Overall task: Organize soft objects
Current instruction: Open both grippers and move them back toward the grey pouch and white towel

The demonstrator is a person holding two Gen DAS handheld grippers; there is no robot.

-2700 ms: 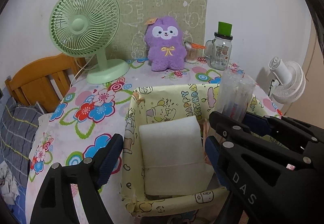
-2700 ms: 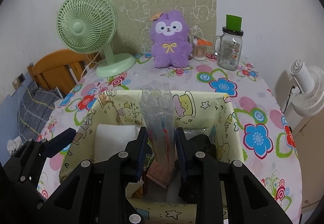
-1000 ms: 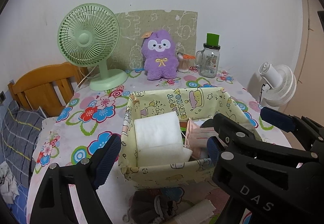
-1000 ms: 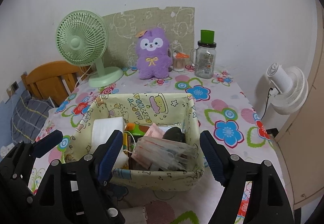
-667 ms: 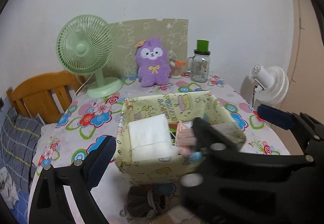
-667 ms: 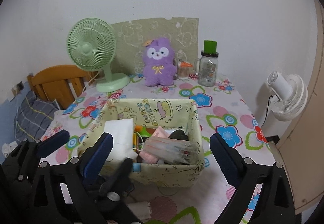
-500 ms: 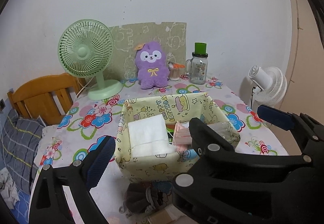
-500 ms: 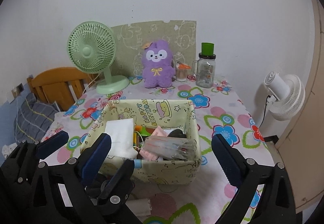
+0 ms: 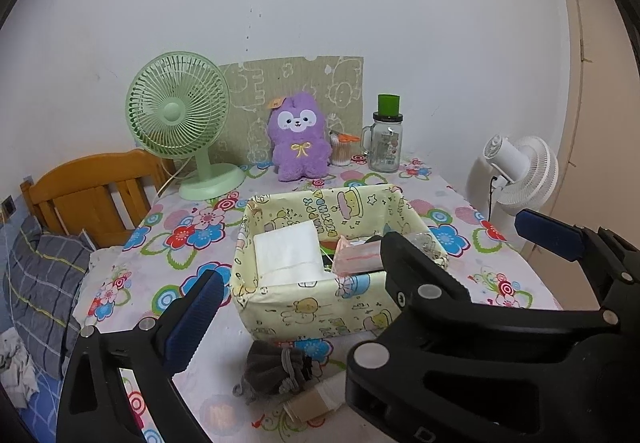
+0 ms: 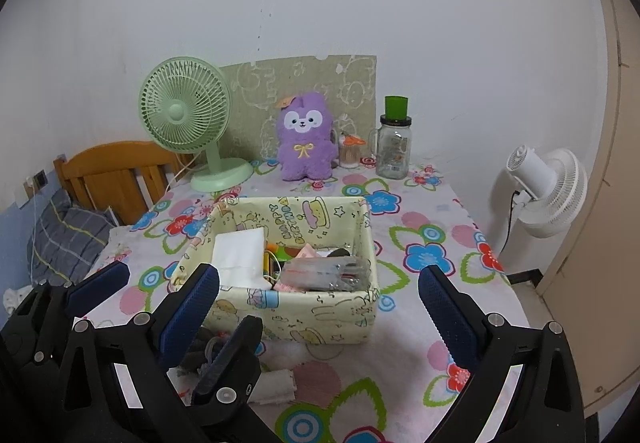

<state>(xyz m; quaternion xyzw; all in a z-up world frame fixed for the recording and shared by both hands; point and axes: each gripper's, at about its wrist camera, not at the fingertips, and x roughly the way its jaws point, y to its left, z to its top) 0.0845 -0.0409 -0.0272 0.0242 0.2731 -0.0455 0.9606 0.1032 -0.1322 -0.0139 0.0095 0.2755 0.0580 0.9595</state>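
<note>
A yellow cartoon-print fabric basket [image 9: 304, 307] [image 10: 296, 319] stands mid-table. It holds a white folded pad [image 9: 290, 251], a pink packet [image 9: 356, 257] and a clear plastic packet [image 10: 328, 271]. In front of it lie a grey drawstring pouch [image 9: 276, 367] and a small white roll [image 10: 276, 383]. A purple plush [image 10: 306, 139] sits at the back. My left gripper [image 9: 320, 283] is drawn back from the basket, its jaws opening with nothing in them. My right gripper [image 10: 318, 283] is open and empty. The two grippers' inner fingers cross.
A green desk fan [image 9: 180, 115] and a glass jar with a green lid [image 9: 386, 143] stand at the back of the floral tablecloth [image 10: 424, 255]. A white fan [image 10: 540, 187] is off the right edge. A wooden bed frame [image 9: 96, 187] and grey bedding [image 9: 44, 283] lie left.
The right gripper let go of the clear packet, which now lies in the basket. Both grippers opened wide and pulled back, bringing the pouch and roll into view.
</note>
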